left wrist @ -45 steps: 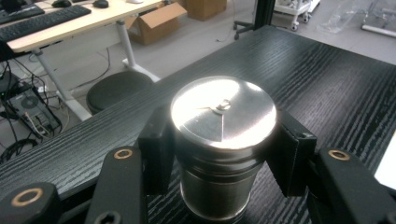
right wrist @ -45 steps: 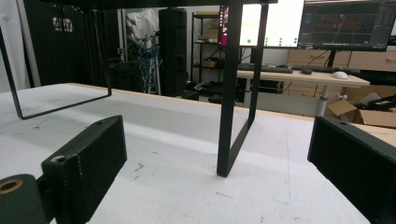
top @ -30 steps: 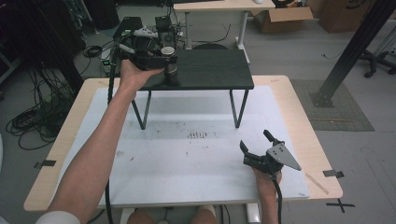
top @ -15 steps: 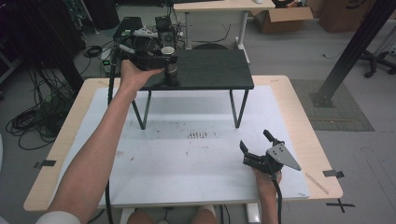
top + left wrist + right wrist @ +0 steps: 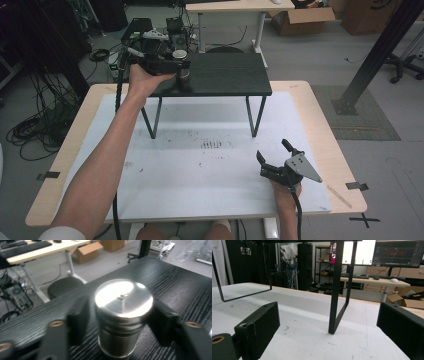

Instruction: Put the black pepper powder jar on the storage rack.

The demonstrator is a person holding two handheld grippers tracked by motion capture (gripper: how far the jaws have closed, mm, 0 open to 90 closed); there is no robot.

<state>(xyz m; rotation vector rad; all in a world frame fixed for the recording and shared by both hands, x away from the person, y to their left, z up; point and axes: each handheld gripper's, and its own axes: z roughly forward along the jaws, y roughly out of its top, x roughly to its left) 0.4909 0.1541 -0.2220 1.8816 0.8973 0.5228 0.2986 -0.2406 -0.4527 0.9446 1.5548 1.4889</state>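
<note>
Steel lidded canister (image 5: 123,315): upright on the black raised shelf (image 5: 227,75), at its left end. Left gripper (image 5: 120,320): jaws spread either side of the canister, a gap on each side. Right gripper (image 5: 280,159): jaws wide apart, holding nothing, low over the white table mat (image 5: 200,170) near its right front corner.
</note>
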